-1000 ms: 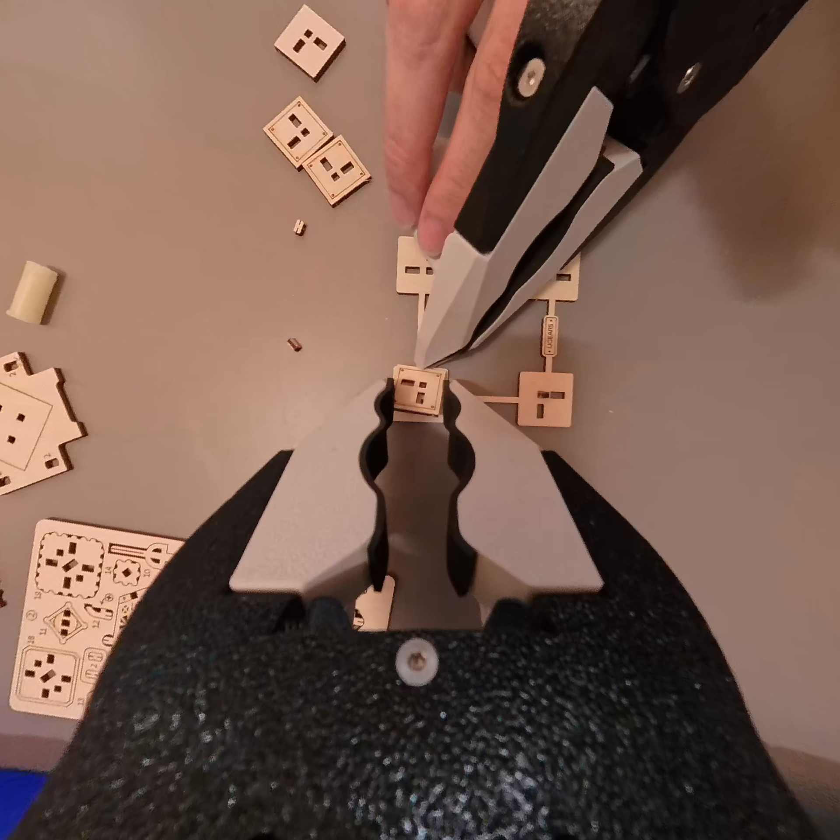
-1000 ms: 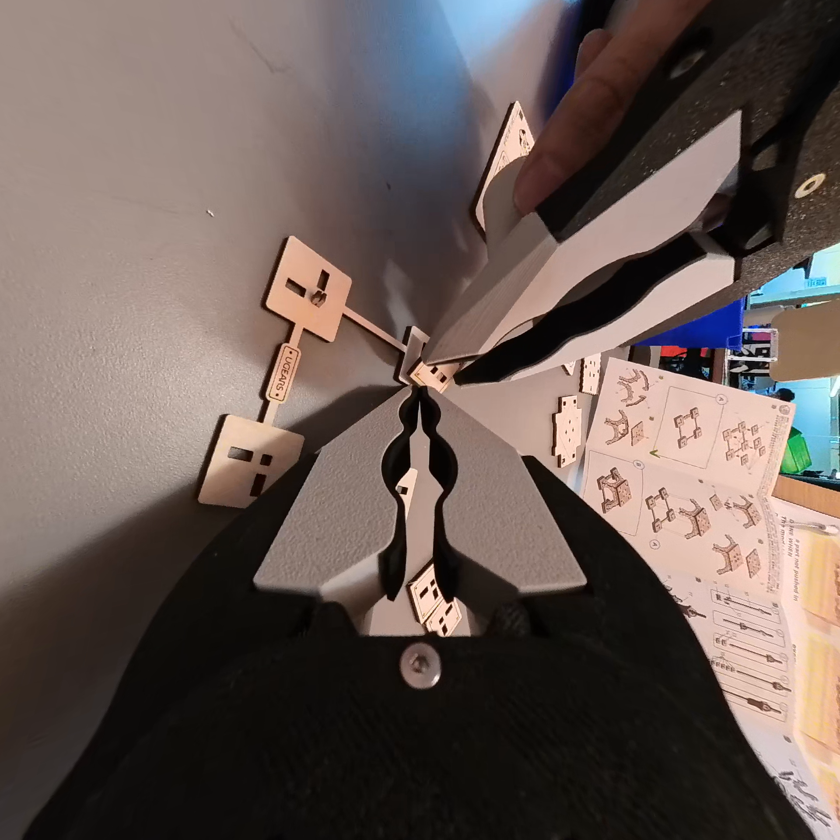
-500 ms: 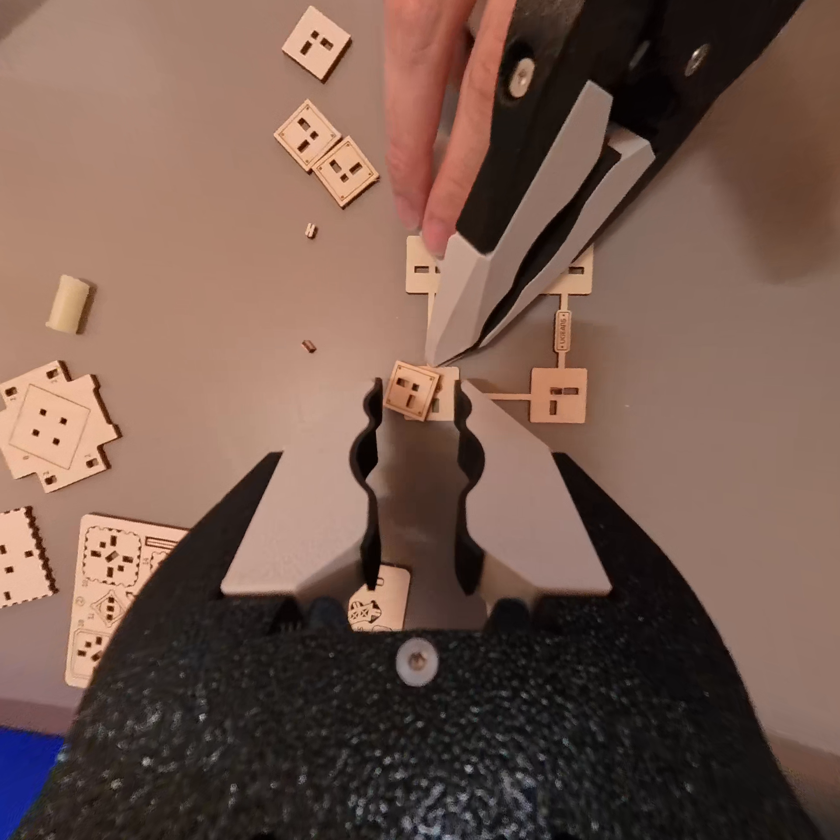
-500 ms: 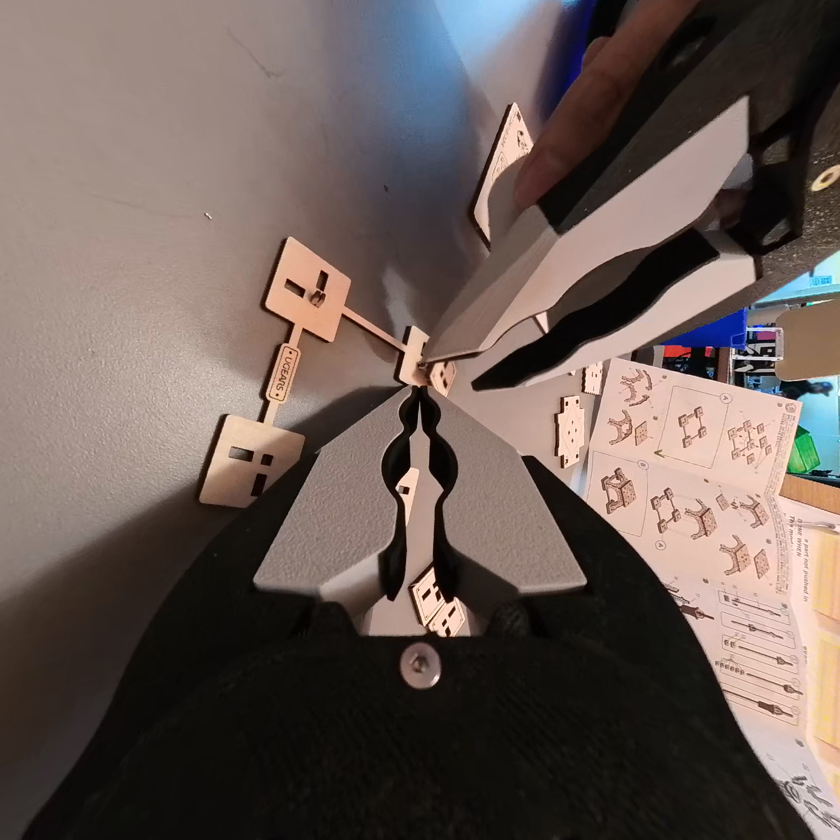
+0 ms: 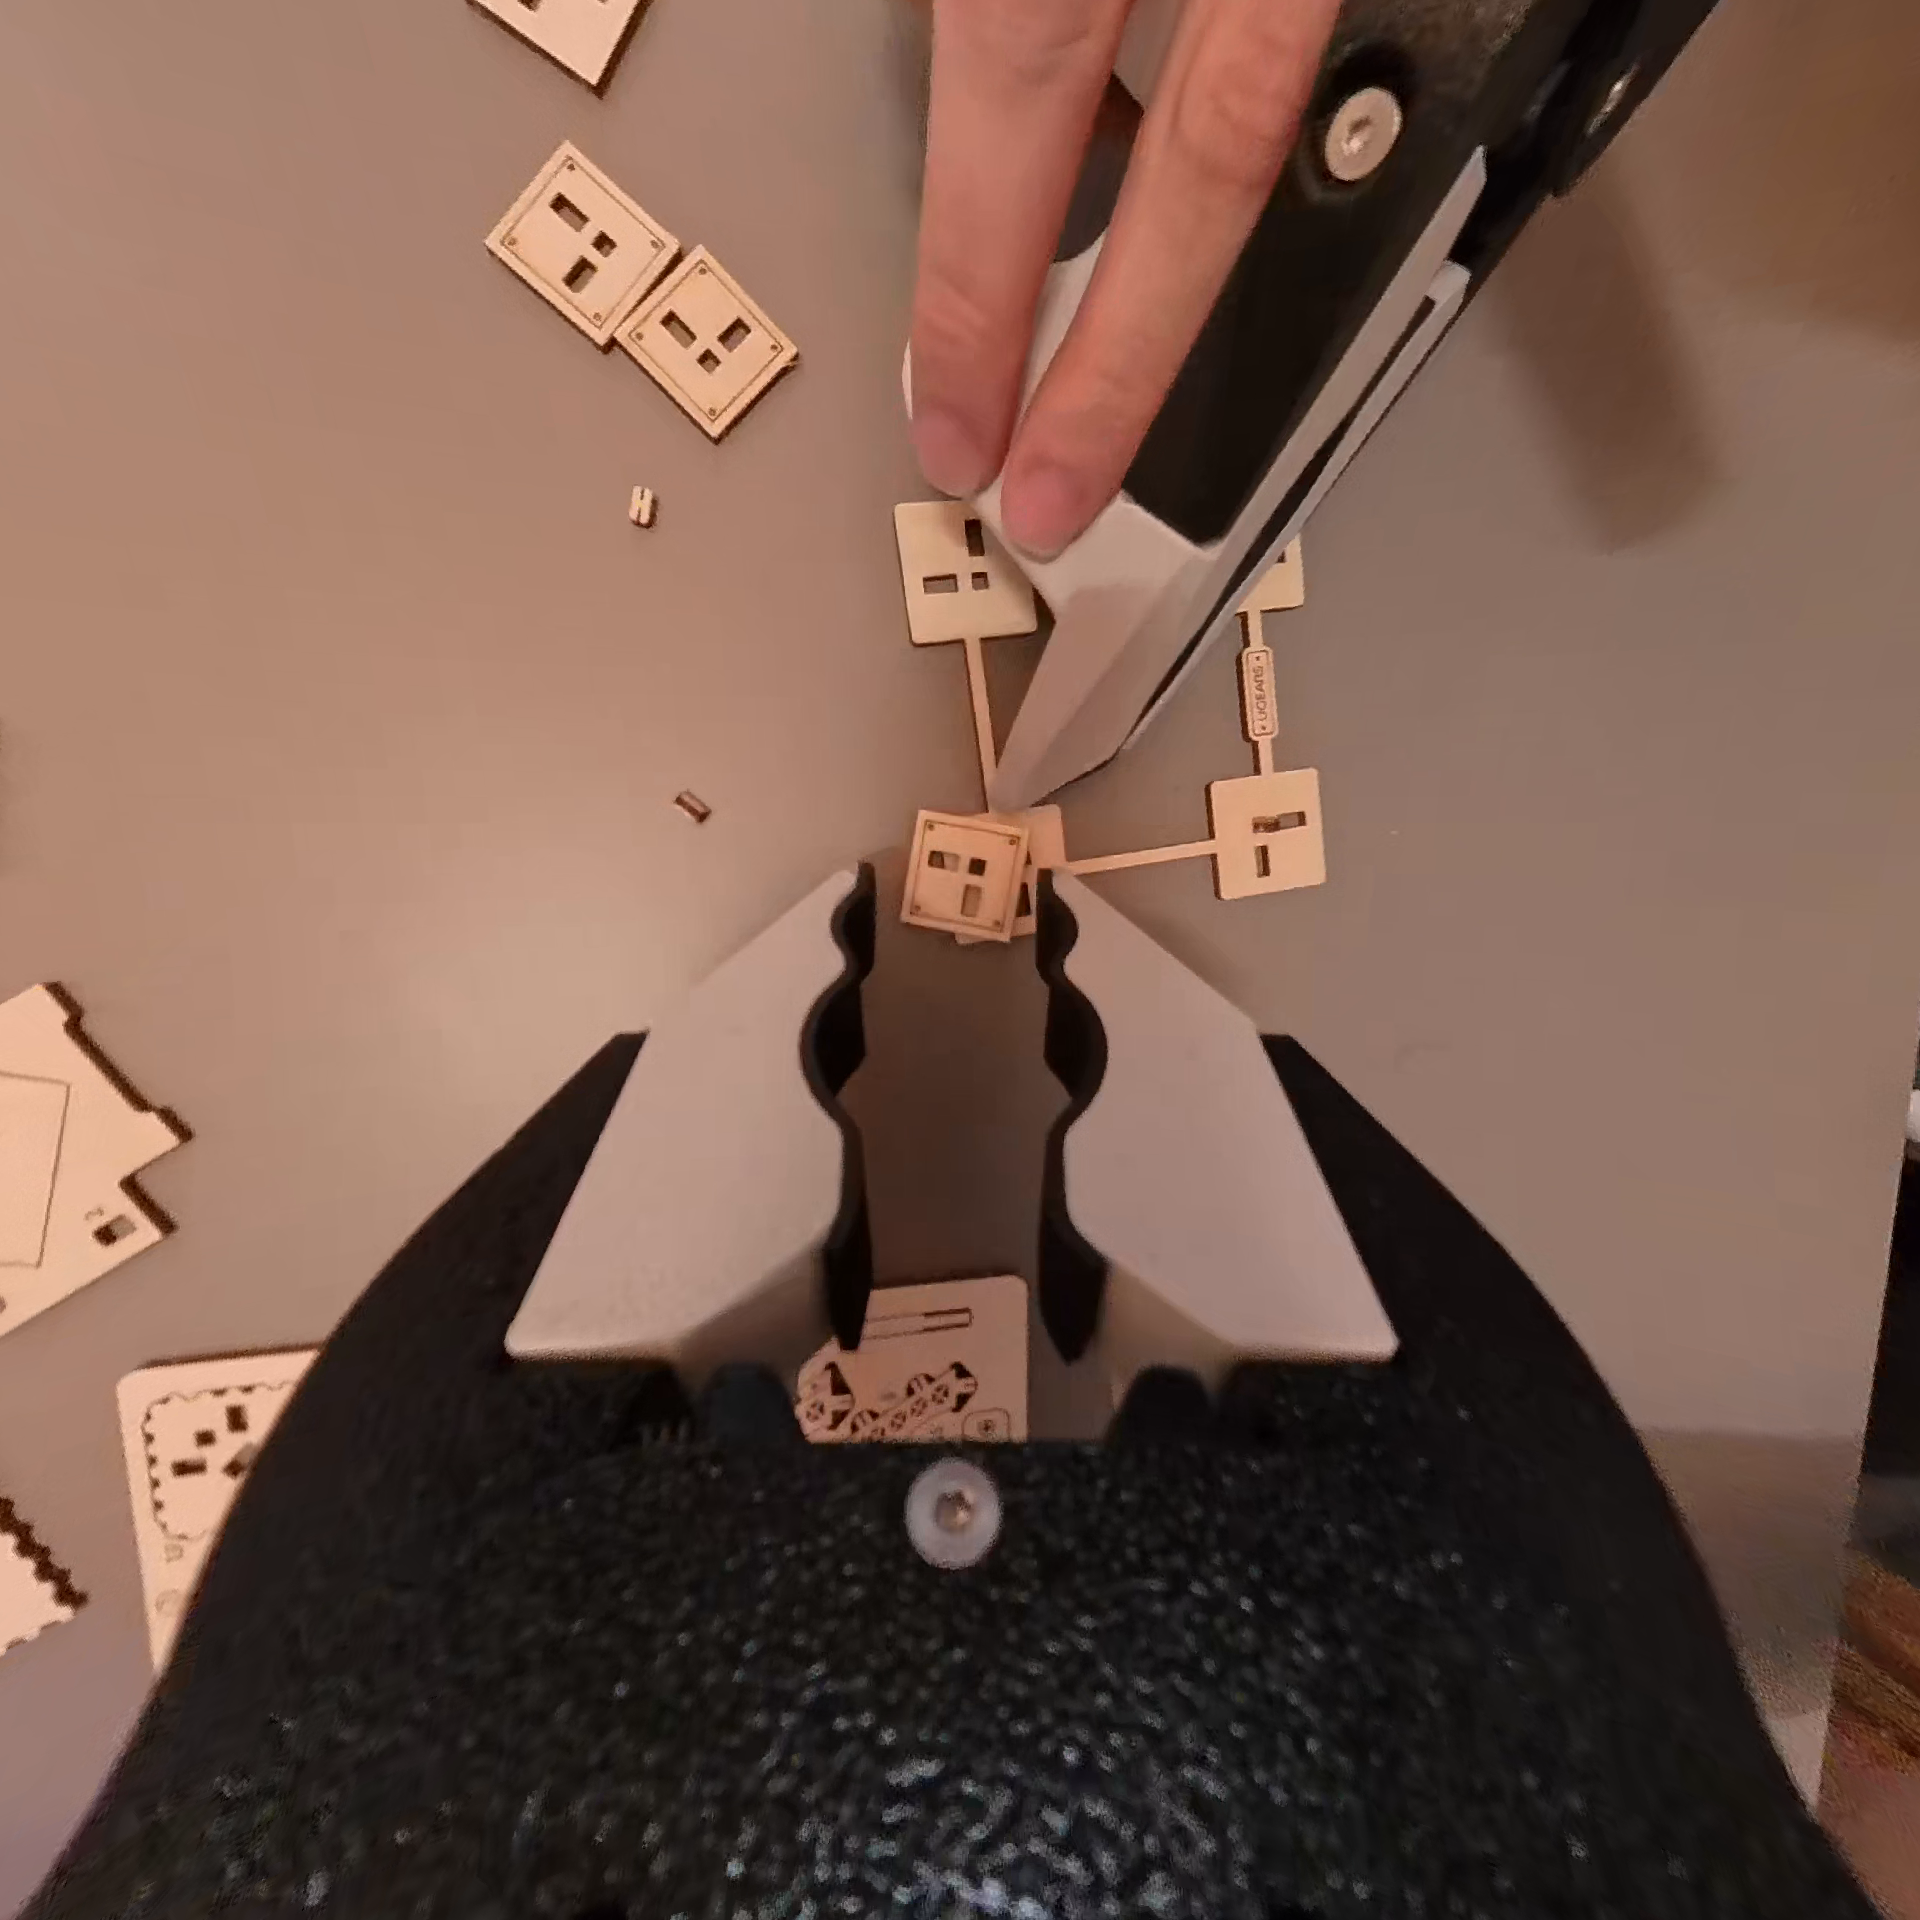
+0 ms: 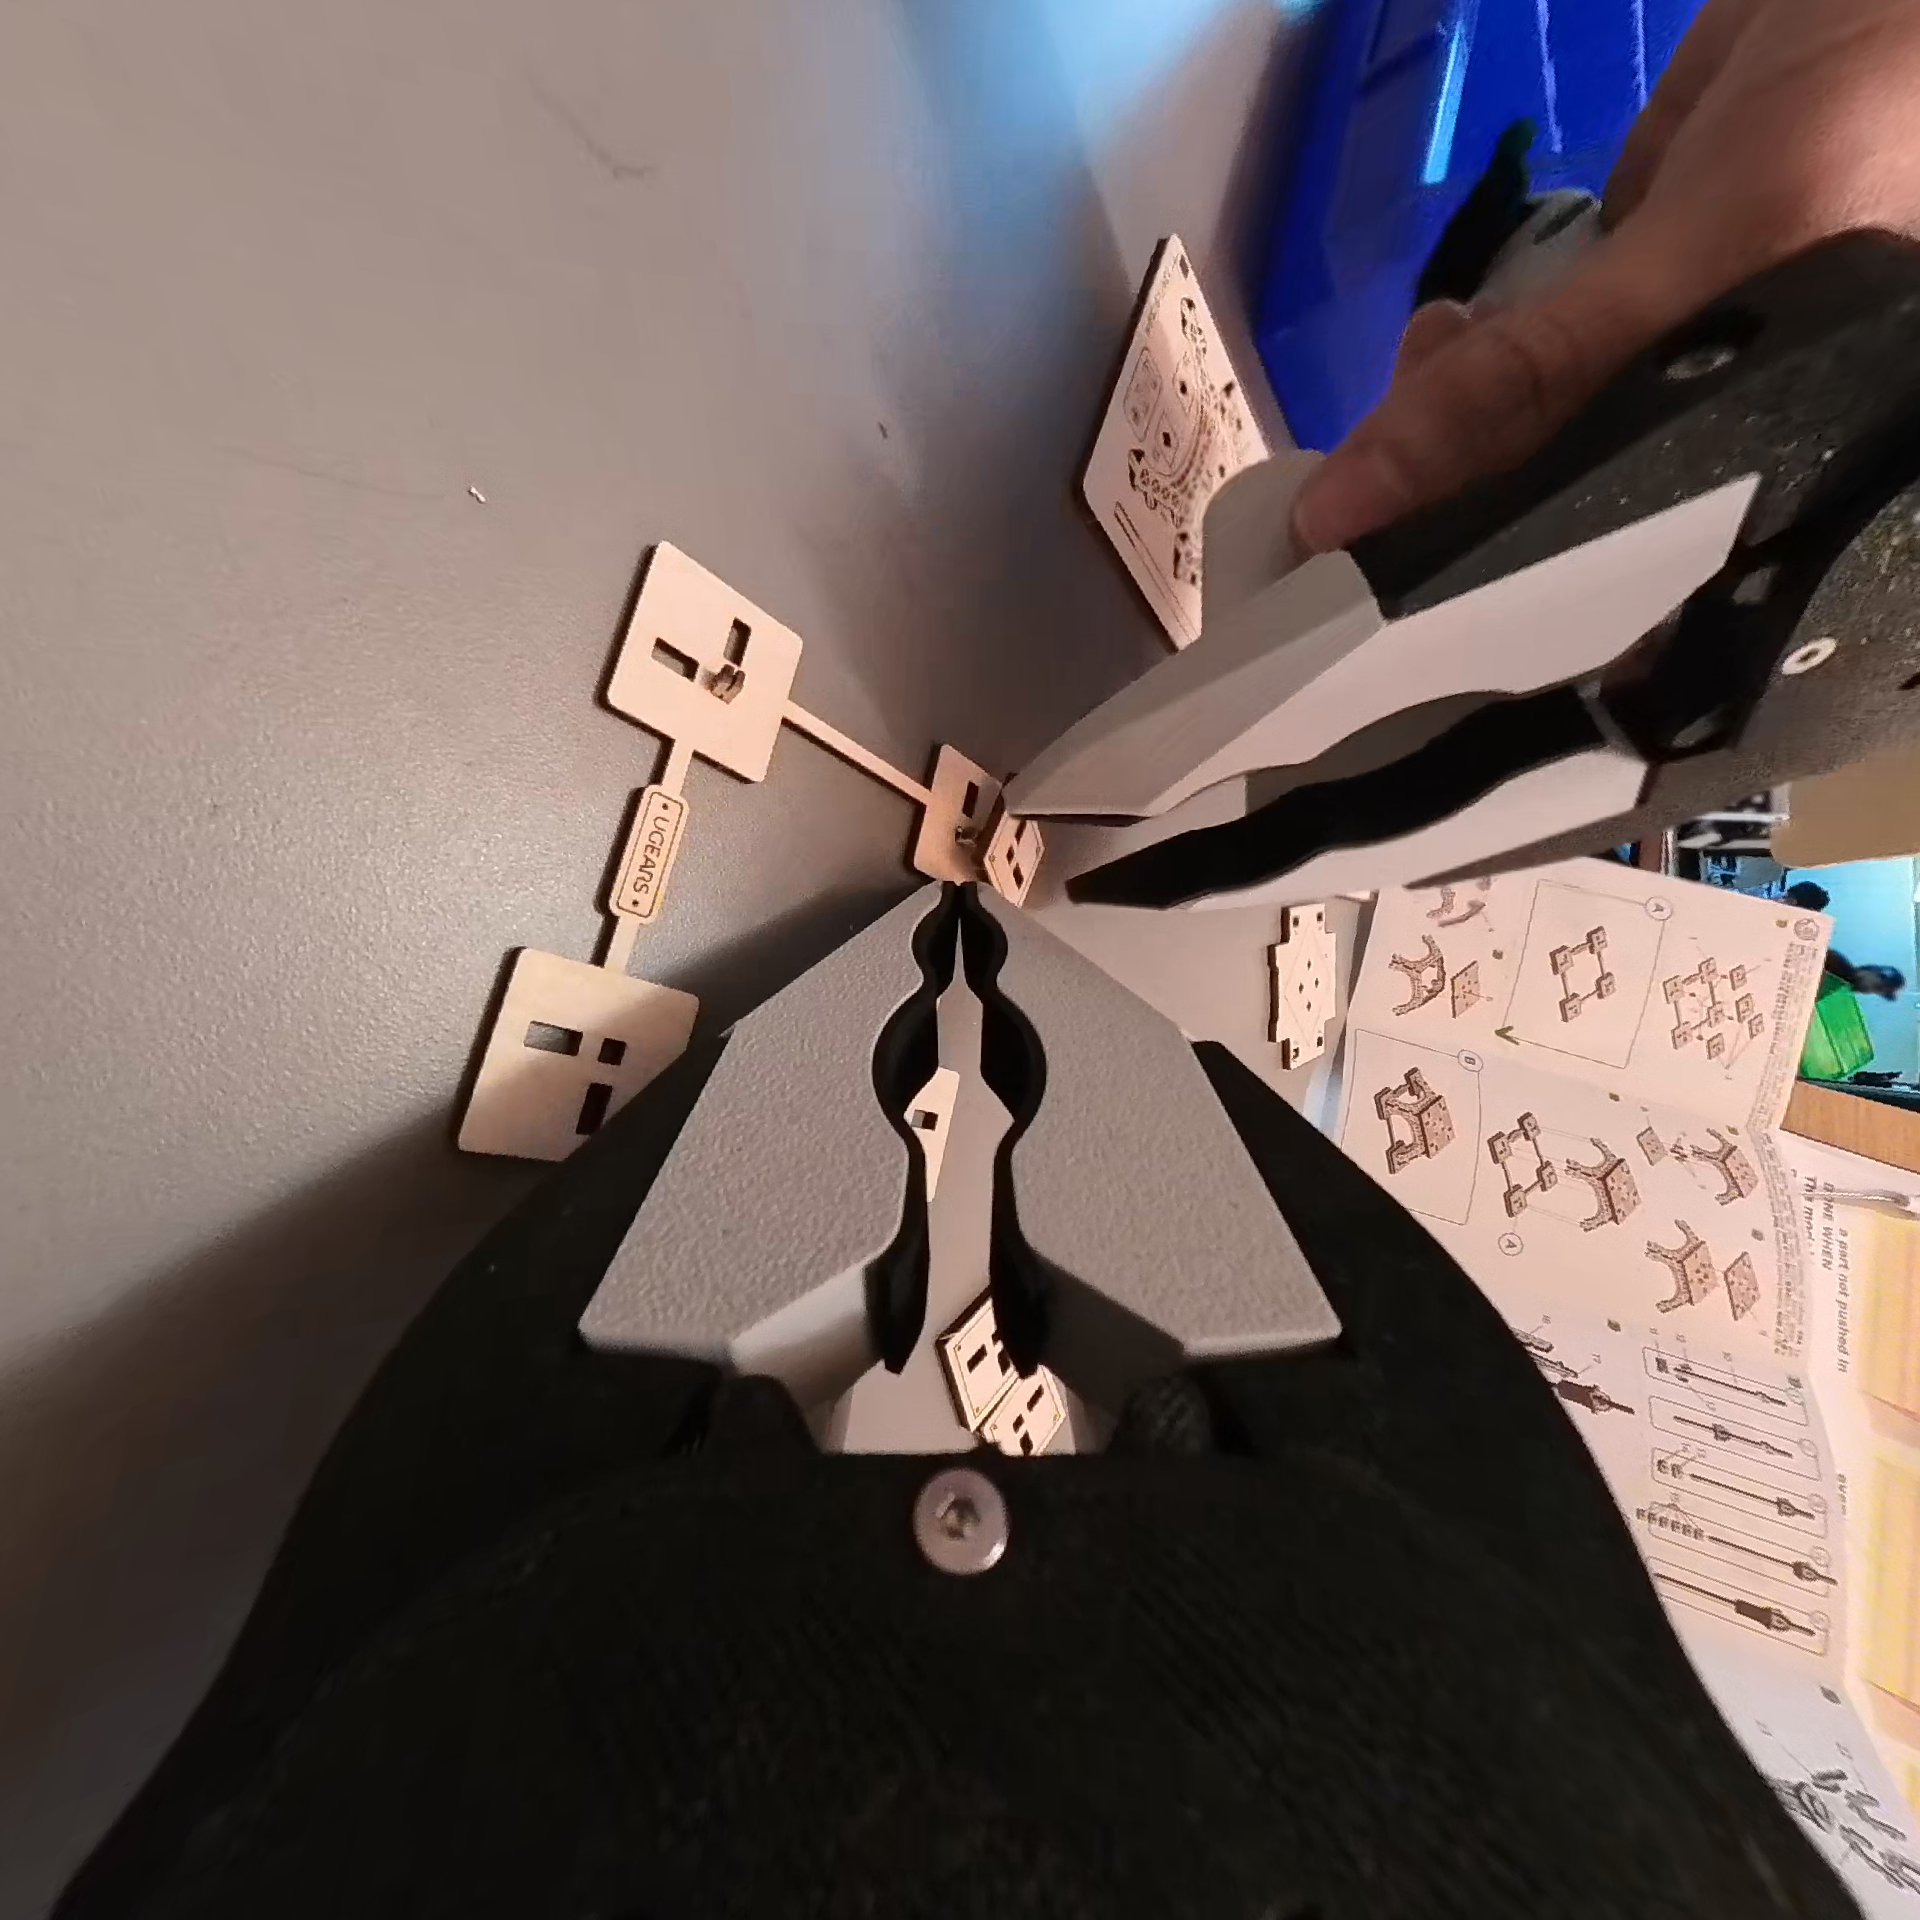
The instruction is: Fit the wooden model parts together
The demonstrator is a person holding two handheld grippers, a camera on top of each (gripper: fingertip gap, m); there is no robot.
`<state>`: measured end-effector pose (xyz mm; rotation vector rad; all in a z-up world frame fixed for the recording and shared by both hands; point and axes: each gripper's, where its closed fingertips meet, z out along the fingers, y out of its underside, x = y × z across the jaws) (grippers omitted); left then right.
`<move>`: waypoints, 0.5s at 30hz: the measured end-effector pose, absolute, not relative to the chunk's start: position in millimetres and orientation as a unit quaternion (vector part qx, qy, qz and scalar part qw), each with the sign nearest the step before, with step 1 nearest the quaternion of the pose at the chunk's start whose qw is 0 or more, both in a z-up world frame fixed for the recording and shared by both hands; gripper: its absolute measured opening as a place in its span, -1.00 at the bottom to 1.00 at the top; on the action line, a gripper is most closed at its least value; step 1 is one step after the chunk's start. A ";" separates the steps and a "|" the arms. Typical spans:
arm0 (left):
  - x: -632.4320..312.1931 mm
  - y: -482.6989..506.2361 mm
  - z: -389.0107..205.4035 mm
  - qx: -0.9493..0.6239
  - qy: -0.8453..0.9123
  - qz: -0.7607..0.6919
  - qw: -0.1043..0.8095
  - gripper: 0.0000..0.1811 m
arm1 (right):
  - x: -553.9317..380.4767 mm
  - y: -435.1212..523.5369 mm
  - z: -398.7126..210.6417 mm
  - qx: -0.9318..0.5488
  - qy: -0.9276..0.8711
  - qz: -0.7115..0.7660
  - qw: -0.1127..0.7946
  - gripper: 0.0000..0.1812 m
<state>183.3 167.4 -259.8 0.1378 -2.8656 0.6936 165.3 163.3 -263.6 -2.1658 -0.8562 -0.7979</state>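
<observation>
A thin wooden frame (image 5: 1132,858) of square pads joined by strips lies flat on the grey table; it also shows in the right wrist view (image 6: 707,665). A small square tile (image 5: 964,878) lies slightly askew on the frame's near corner pad, seen edge-on in the right wrist view (image 6: 1013,857). My left gripper (image 5: 956,894) is open, one fingertip on each side of the tile, not gripping it. My right gripper (image 6: 956,896) is shut and empty, its tip down on the far edge of that corner pad. It enters the left wrist view (image 5: 1006,800) from the upper right.
Two loose square tiles (image 5: 644,301) and two tiny wood bits (image 5: 644,504) lie at upper left. Larger panels (image 5: 62,1143) and a part sheet (image 5: 208,1455) lie at left. An instruction sheet (image 6: 1558,1143), another part sheet (image 6: 1174,447) and a blue bin (image 6: 1351,156) lie beyond. The grippers are tip to tip, or close to it.
My left gripper, shut on the small tile a second ago, has opened and let it go. The tile now rests on the corner pad. My right gripper stays shut at the pad.
</observation>
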 end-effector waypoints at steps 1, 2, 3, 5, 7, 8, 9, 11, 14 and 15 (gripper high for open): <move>183.9 166.6 -260.8 0.042 -0.967 0.230 0.098 -0.70 | 165.4 163.4 -263.7 -0.829 -0.329 -0.306 0.333 -1.00; 183.8 166.5 -262.4 0.038 -0.968 0.225 0.102 -0.70 | 165.5 163.6 -263.8 -0.829 -0.328 -0.306 0.334 -1.00; 183.0 166.1 -263.9 0.035 -0.969 0.220 0.108 -0.71 | 165.5 163.9 -263.9 -0.829 -0.327 -0.305 0.335 -1.00; 181.5 164.6 -266.3 0.032 -0.969 0.216 0.118 -0.76 | 165.7 164.3 -264.1 -0.829 -0.326 -0.304 0.336 -1.00; 180.2 164.1 -266.2 0.025 -0.969 0.214 0.120 -0.78 | 165.8 164.7 -264.3 -0.829 -0.326 -0.305 0.337 -1.00; 180.1 164.1 -266.1 0.023 -0.970 0.213 0.117 -0.78 | 165.8 165.0 -264.4 -0.829 -0.325 -0.304 0.337 -1.00; 180.3 164.2 -265.9 0.022 -0.971 0.211 0.111 -0.78 | 166.0 165.2 -264.5 -0.830 -0.324 -0.304 0.338 -1.00; 180.3 164.4 -265.2 0.022 -0.973 0.207 0.096 -0.78 | 166.1 165.8 -264.8 -0.831 -0.322 -0.302 0.339 -1.00; 182.2 163.7 -260.4 0.028 -0.976 0.209 0.051 -0.78 | 166.3 166.5 -265.1 -0.832 -0.316 -0.301 0.341 -1.00; 183.7 164.3 -258.9 0.031 -0.977 0.207 0.028 -0.78 | 166.3 166.8 -265.2 -0.833 -0.314 -0.301 0.342 -1.00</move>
